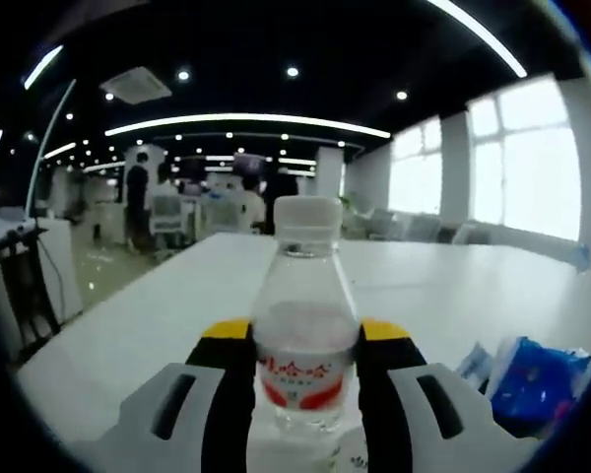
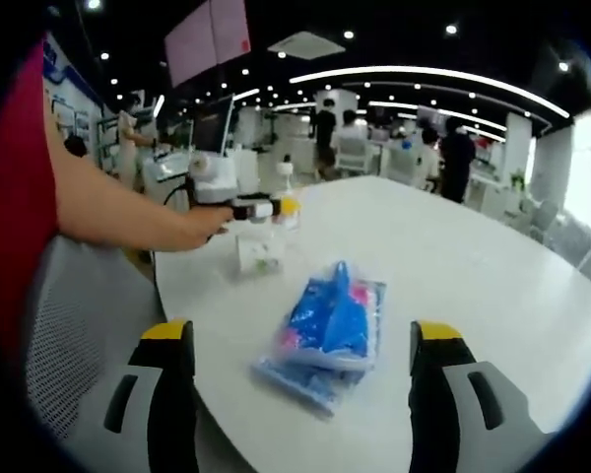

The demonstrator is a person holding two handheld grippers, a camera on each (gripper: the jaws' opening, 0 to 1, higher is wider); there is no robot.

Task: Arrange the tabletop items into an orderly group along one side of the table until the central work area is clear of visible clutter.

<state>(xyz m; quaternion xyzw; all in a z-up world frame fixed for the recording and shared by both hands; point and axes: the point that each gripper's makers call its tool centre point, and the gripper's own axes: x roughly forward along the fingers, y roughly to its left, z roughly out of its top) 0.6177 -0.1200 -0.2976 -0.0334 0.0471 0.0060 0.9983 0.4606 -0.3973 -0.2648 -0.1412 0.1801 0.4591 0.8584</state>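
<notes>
On white table [image 1: 158,315], left gripper [image 1: 305,345] clamps bottle [image 1: 305,335]; right gripper [image 2: 300,345] gapes.

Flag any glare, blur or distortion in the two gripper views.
Left gripper view: the windows at right are blown out white, the ceiling light strips bow from fisheye, and the water bottle between the jaws looks soft, its label blurred. Right gripper view: the table edge curves strongly, the blue packet is fairly sharp, and the far bottle at the left gripper is small and indistinct.
</notes>
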